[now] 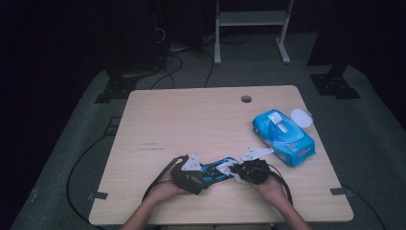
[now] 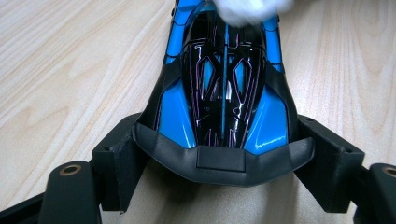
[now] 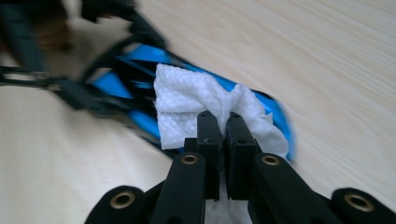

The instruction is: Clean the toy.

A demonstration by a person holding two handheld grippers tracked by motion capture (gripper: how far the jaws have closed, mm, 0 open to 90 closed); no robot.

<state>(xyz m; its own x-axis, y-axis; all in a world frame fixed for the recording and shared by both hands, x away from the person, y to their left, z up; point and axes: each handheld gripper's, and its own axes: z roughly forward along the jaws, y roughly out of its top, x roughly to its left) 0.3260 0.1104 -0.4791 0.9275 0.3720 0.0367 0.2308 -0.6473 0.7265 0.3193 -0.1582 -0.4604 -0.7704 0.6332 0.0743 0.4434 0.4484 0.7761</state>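
A blue and black toy car (image 1: 218, 170) lies near the table's front edge between both grippers. My left gripper (image 1: 203, 176) is shut on one end of it; in the left gripper view its jaws clamp the dark bumper of the car (image 2: 224, 93) from both sides, gripper (image 2: 224, 161). My right gripper (image 1: 236, 171) is shut on a crumpled white wipe (image 3: 196, 100), gripper (image 3: 224, 122), and the wipe presses on the car's blue body (image 3: 135, 84). That wipe (image 2: 250, 9) covers the car's far end in the left gripper view.
A blue pack of wet wipes (image 1: 283, 136) with its flap open lies at the right of the wooden table (image 1: 191, 120), a white round lid (image 1: 301, 116) behind it. A cable hole (image 1: 246, 99) sits near the far edge.
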